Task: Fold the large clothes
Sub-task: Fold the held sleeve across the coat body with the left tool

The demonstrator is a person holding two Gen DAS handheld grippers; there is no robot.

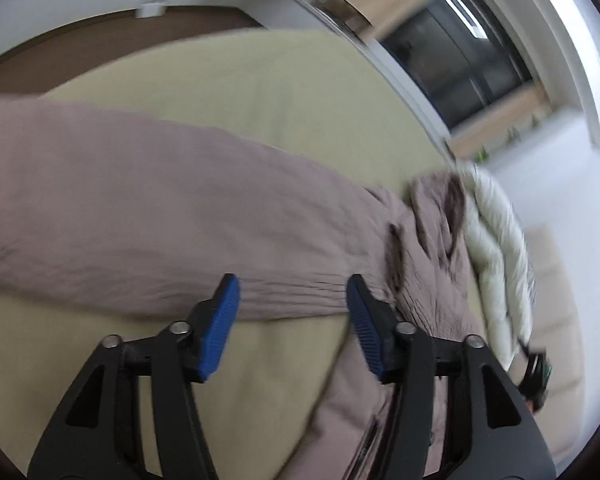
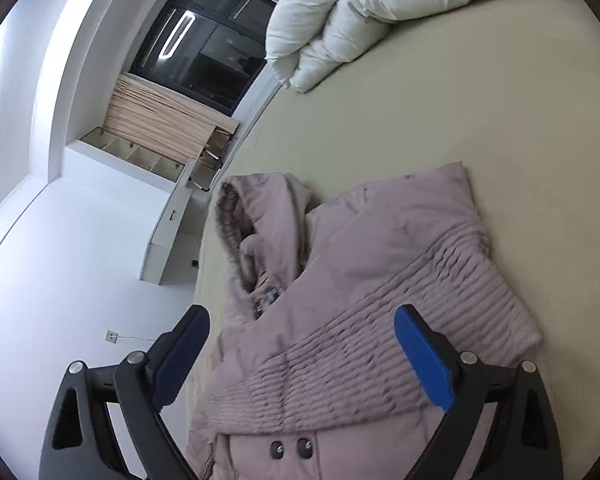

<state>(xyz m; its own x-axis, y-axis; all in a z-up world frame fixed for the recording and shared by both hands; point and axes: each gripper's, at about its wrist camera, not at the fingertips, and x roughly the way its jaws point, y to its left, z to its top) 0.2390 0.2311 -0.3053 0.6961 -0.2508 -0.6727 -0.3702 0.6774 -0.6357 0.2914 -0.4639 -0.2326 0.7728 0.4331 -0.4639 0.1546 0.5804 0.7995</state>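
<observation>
Beige bed point(image 2: 480, 120) stretches bare beyond coat point(image 2: 380, 280); both tongs gape.

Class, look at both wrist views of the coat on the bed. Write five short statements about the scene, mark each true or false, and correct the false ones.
1. Both tongs, the left tongs and the right tongs, are open and grip nothing. True.
2. The coat is bright blue. False: it is a dusty mauve-pink; only the tongs' pads are blue.
3. A sleeve lies stretched across the beige bed. True.
4. A white duvet is bunched on the bed beyond the coat. True.
5. The coat has no hood. False: a fur-trimmed hood lies at its top end.
</observation>
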